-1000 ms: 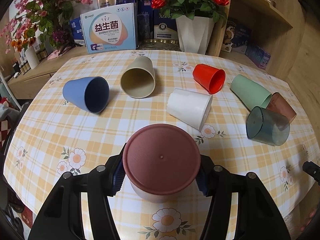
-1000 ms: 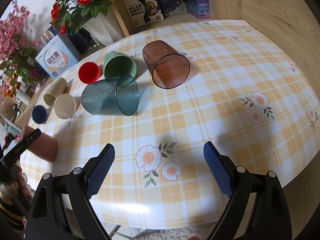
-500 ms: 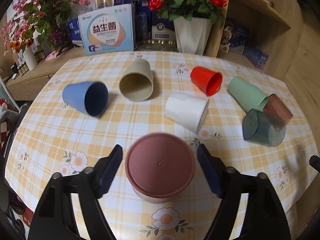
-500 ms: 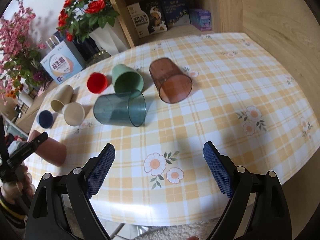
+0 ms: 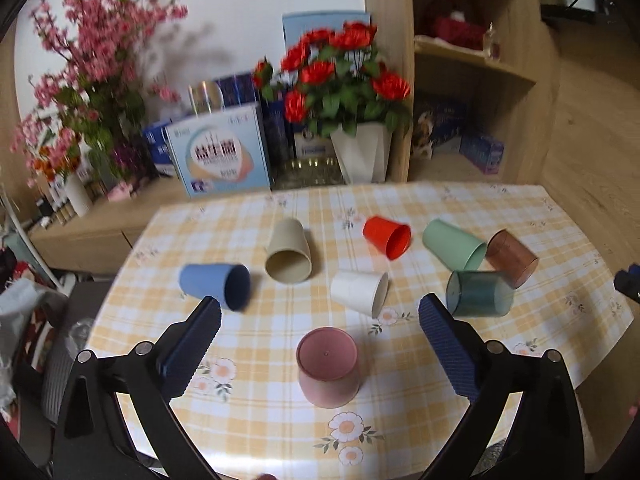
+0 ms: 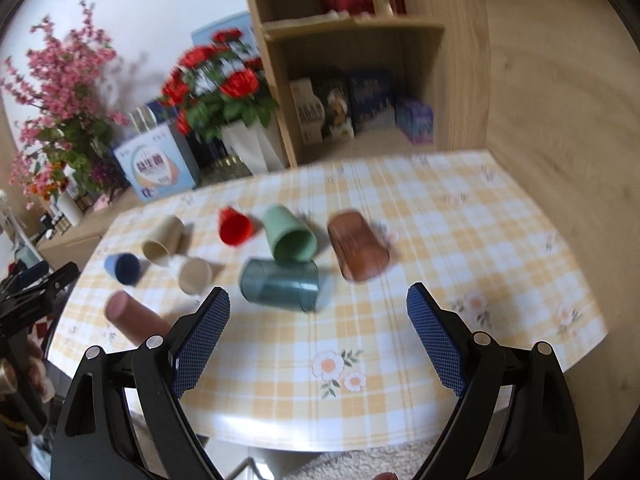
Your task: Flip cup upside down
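A dusty pink cup (image 5: pixel 328 366) stands upside down on the yellow checked tablecloth (image 5: pixel 260 400) near the front edge. It also shows in the right wrist view (image 6: pixel 134 316). My left gripper (image 5: pixel 320 344) is open, pulled back and raised above the cup, not touching it. My right gripper (image 6: pixel 318 336) is open and empty above the tablecloth (image 6: pixel 460 240), back from the cups. Lying on their sides are a blue cup (image 5: pixel 216 286), a beige cup (image 5: pixel 288 250), a white cup (image 5: pixel 360 293), a red cup (image 5: pixel 388 232), a green cup (image 5: pixel 452 244), a teal clear cup (image 5: pixel 478 294) and a brown clear cup (image 5: pixel 512 258).
A white vase of red roses (image 5: pixel 362 156) and a blue box (image 5: pixel 220 156) stand on a low cabinet behind the table. A wooden shelf unit (image 5: pixel 472 64) with boxes rises at the back right. Pink blossoms (image 5: pixel 80 80) stand at the far left.
My left gripper opened and let go of the pink cup, then pulled back and up, leaving it upside down on the table. My right gripper also pulled back and rose, still open.
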A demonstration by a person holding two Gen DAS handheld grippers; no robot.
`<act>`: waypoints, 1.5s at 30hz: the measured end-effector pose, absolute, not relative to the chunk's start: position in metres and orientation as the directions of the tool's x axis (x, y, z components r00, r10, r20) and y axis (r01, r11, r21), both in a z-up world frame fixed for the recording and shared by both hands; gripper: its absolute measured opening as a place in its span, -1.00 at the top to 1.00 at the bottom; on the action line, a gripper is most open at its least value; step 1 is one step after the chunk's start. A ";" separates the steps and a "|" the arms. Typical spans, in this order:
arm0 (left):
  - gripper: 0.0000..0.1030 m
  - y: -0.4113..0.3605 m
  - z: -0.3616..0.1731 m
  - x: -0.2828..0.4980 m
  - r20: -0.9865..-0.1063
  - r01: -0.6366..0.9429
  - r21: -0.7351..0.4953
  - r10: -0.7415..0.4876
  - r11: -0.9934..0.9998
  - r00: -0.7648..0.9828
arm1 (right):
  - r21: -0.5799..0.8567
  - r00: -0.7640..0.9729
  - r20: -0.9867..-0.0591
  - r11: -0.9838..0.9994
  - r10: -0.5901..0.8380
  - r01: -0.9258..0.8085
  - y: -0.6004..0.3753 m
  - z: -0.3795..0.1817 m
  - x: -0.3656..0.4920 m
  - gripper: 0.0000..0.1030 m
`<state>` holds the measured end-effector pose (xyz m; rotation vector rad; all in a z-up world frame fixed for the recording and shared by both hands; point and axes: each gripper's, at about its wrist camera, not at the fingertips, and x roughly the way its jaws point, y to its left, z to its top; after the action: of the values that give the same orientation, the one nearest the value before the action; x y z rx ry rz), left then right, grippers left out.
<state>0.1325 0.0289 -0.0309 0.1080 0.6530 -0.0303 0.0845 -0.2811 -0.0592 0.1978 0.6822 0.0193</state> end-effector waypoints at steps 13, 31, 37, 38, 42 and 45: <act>-0.88 0.039 0.018 0.065 -0.511 0.002 -0.014 -0.009 1.000 0.860 | 0.143 0.855 -0.510 0.989 0.097 -0.027 -0.254 -0.008 0.054 -0.69; -0.88 0.025 0.024 0.046 -0.484 0.051 0.011 -0.039 0.999 0.874 | 0.130 0.859 -0.502 0.991 0.101 -0.040 -0.248 -0.006 0.049 -0.69; -0.88 0.017 0.023 0.041 -0.480 0.074 0.020 -0.056 0.997 0.876 | 0.121 0.862 -0.499 0.992 0.094 -0.038 -0.248 -0.005 0.049 -0.69; -0.88 0.016 0.023 0.041 -0.480 0.077 0.020 -0.058 0.997 0.876 | 0.120 0.862 -0.498 0.992 0.094 -0.039 -0.248 -0.004 0.049 -0.69; -0.88 0.015 0.025 0.039 -0.477 0.084 0.023 -0.062 0.996 0.877 | 0.113 0.865 -0.494 0.993 0.093 -0.042 -0.247 -0.001 0.047 -0.69; -0.88 0.015 0.025 0.038 -0.475 0.086 0.024 -0.064 0.996 0.878 | 0.108 0.866 -0.491 0.993 0.092 -0.044 -0.246 -0.001 0.045 -0.69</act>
<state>0.0380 0.0146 0.0253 0.0446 0.4936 -0.0783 0.0446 -0.2458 -0.0005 0.0946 0.5185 0.0716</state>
